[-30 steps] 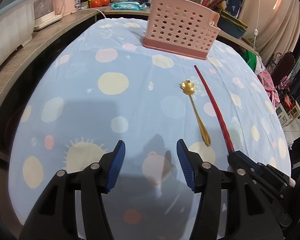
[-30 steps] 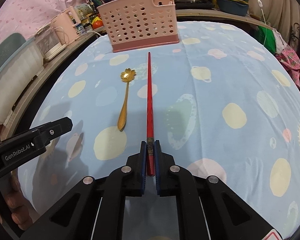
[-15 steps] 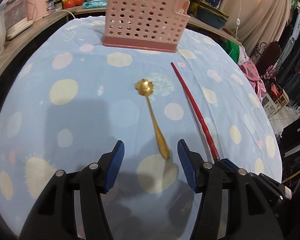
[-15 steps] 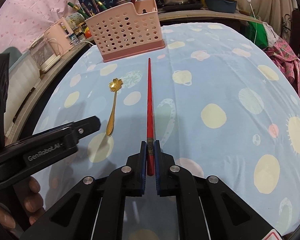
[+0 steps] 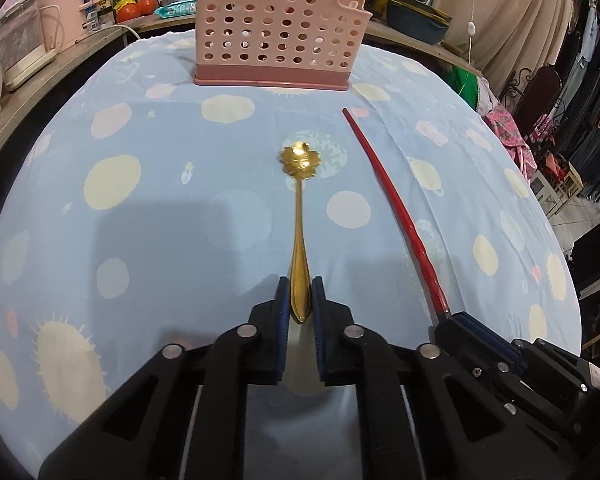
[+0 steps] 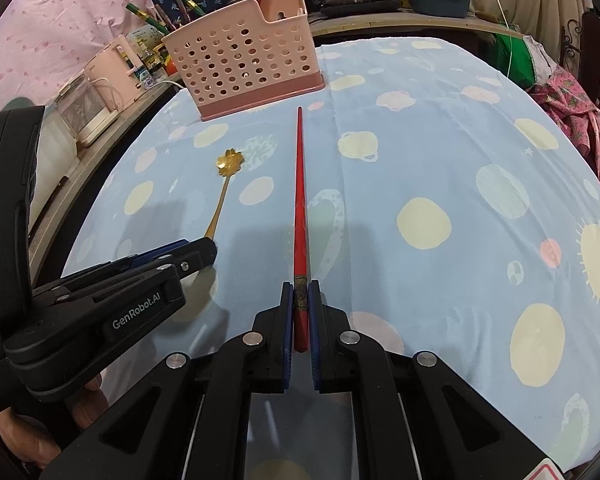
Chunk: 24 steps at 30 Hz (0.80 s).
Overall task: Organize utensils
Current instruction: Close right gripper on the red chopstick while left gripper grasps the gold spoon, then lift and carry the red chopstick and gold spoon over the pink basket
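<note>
Left wrist view: a gold spoon (image 5: 299, 216) is clamped by its handle in the left gripper (image 5: 300, 300).
A red chopstick (image 6: 300, 216) is pinched in the right gripper (image 6: 301, 312); both lie mid-table, with a pink utensil basket (image 5: 276, 28) at the far edge.

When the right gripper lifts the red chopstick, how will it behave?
The red chopstick looks thin and straight, so probably stiff and light. The right gripper pinches only its end, so the far tip may droop or swivel. Its glossy surface might slip.
</note>
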Each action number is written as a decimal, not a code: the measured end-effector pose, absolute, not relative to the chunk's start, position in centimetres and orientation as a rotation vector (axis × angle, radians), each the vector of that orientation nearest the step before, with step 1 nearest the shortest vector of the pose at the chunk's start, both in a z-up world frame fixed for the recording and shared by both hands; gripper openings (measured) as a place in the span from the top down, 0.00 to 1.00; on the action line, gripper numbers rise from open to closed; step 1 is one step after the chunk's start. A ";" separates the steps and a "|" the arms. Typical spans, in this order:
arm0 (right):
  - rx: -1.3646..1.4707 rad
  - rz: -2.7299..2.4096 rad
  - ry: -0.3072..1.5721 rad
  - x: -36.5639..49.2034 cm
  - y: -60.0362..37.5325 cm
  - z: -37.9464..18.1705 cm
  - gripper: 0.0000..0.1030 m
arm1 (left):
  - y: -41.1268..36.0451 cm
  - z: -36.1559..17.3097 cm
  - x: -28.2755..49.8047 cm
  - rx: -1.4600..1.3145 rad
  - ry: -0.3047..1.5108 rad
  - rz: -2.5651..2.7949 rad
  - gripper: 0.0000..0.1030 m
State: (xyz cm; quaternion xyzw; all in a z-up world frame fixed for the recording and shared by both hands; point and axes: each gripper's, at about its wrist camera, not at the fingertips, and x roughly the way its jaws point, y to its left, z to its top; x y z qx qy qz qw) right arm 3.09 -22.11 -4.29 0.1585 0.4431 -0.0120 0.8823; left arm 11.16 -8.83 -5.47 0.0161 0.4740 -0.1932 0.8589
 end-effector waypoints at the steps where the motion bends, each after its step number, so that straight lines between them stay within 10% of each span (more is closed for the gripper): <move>1: 0.329 -0.024 0.923 3.1 -22.1 -4.3 0.93 | -8.7 -5.4 11.2 0.029 0.996 -0.408 0.90; 24: 0.329 0.028 0.801 1.9 -21.5 1.2 0.93 | -5.1 0.9 9.5 -0.051 0.886 -0.362 0.93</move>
